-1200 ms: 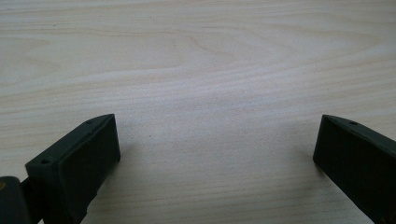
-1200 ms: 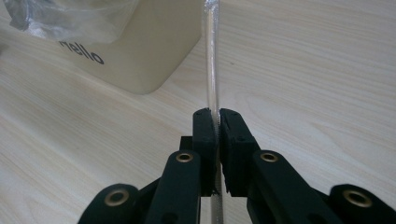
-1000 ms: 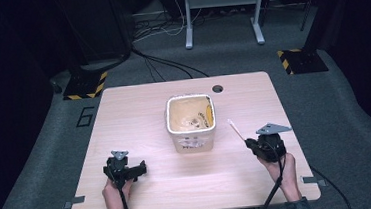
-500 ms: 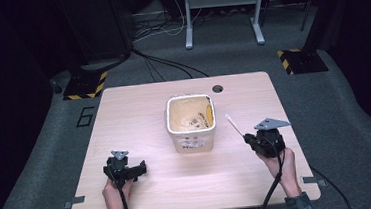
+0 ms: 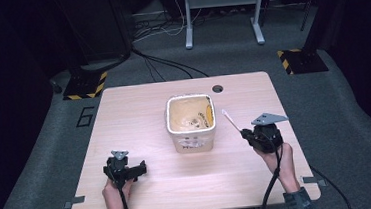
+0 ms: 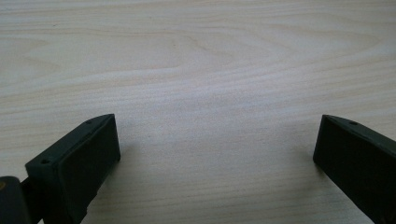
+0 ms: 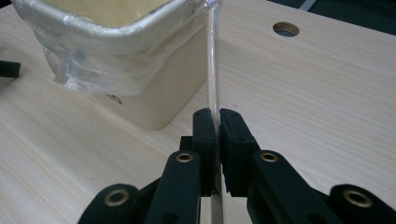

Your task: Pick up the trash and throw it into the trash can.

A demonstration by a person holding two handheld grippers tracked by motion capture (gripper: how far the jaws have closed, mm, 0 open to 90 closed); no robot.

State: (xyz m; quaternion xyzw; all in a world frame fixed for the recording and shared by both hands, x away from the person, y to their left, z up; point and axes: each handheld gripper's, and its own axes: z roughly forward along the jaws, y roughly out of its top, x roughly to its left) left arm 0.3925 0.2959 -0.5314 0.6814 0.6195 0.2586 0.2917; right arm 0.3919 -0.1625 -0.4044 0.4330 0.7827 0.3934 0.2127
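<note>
Now, line by line.
Table (image 5: 139,118): pale wood, with a round cable hole (image 5: 217,88) near the far edge, right of the middle.
Bin (image 5: 191,121): a cream, square-mouthed tub at the middle of the table, a little toward the far edge; a clear plastic liner (image 7: 116,56) is folded over its rim, and dark print shows on its near wall. Small bits lie inside, too small to name.
Right gripper (image 7: 218,122): held in the person's right hand (image 5: 278,160) near the table's right edge, just right of the bin and apart from it; the grey plate sits on top and the cable trails back toward the near edge.
Right jaws: pressed together on a thin clear straw (image 7: 212,60), in a wrapper as far as can be told.
Straw: it rises from the jaws and slants toward the bin's right side; in the high view its pale tip (image 5: 224,112) ends beside the bin's far right corner, and whether it touches the rim I cannot tell. In the right gripper view it crosses in front of the liner's edge.
Left gripper (image 5: 124,168): held in the left hand (image 5: 114,190) near the table's near-left corner, well apart from the bin.
Left jaws: wide apart, with bare wood between them in the left gripper view; they grip nothing and sit low over the tabletop.
Floor (image 5: 51,145): grey carpet around the table, with a "6" marked at the left and cables running off beyond the far edge.
</note>
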